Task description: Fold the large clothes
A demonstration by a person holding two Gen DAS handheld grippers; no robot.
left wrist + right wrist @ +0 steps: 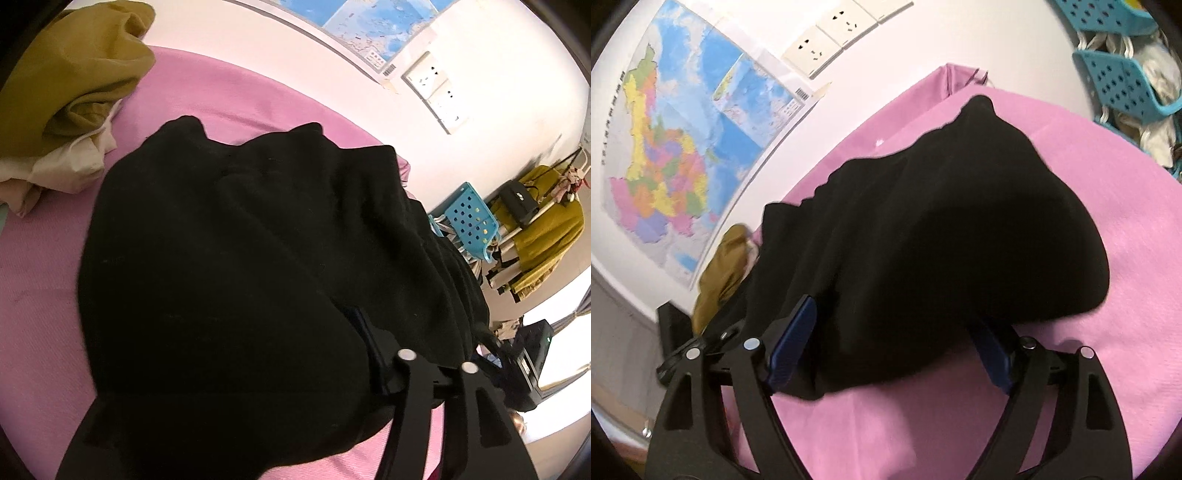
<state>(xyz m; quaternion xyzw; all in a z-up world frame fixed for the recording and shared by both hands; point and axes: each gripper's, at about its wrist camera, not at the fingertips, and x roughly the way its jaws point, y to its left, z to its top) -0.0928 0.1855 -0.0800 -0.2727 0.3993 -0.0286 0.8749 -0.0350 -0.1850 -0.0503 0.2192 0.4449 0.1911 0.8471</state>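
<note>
Ahead of you stands a white wall (923, 44) with a coloured map (683, 147) taped up and a row of sockets (827, 44) beside it. To your right, blue perforated bins (471, 221) (stacked) sit beside a rack draped in mustard cloth (546, 236); bright daylight floods the floor (554, 332).

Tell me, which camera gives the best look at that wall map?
The right wrist view: the map fills its left side, coloured regions plain. The left wrist view catches only a blue strip of it at the top edge.
</note>
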